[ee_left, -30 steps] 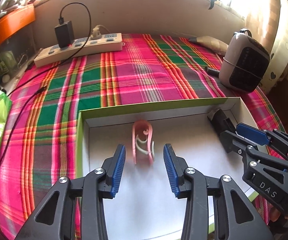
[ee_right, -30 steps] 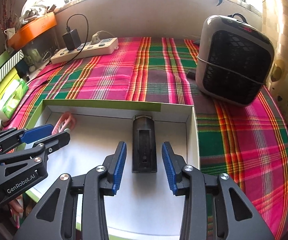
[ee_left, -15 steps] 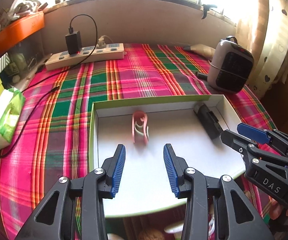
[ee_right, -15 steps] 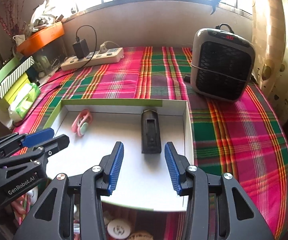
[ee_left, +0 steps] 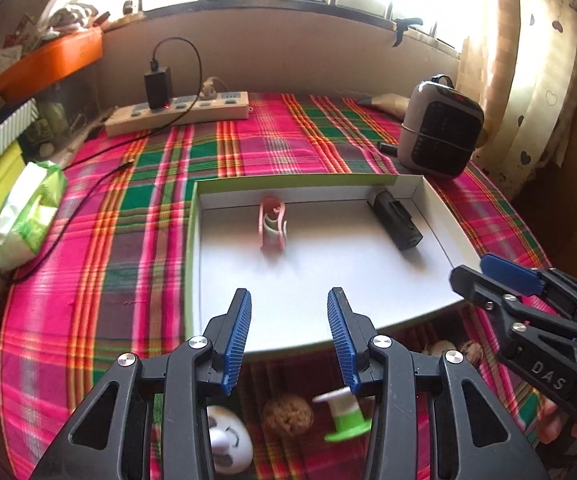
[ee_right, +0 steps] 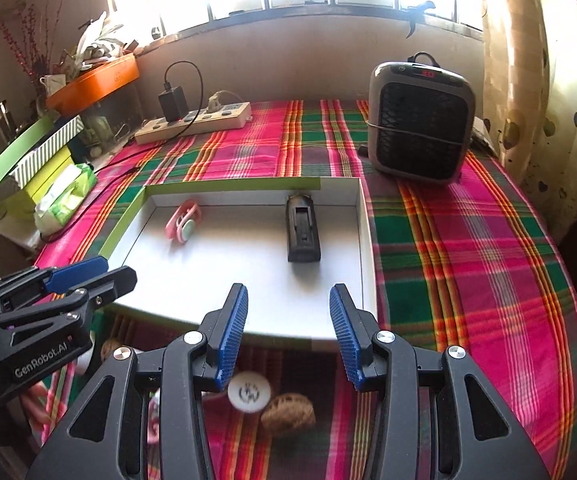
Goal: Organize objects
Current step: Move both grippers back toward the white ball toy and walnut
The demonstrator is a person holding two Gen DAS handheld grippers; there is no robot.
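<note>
A shallow white box with a green rim (ee_left: 192,240) (ee_right: 364,240) lies on the plaid cloth. A pink clip (ee_left: 272,224) (ee_right: 184,226) lies at its back left and a black device (ee_left: 396,220) (ee_right: 302,232) at its back right. My left gripper (ee_left: 288,300) (ee_right: 116,274) hangs open and empty over the box's front edge. My right gripper (ee_right: 288,296) (ee_left: 472,274) hovers beside it, also open and empty. In front of the box lie a walnut (ee_left: 288,414) (ee_right: 288,414), a green and white spool (ee_left: 344,416), a white egg with a face (ee_left: 228,440) and a white disc (ee_right: 248,392).
A grey heater (ee_right: 420,120) stands at the back right. A power strip (ee_left: 176,114) with a charger runs along the back wall, and its cable trails left. A green tissue pack (ee_left: 28,212) and stacked boxes sit at the left edge. A second walnut (ee_left: 470,350) lies by the box's front.
Both grippers have pulled back and risen from inside the box. Its front edge and the small objects before it have come into view. The right jaws stand a little wider.
</note>
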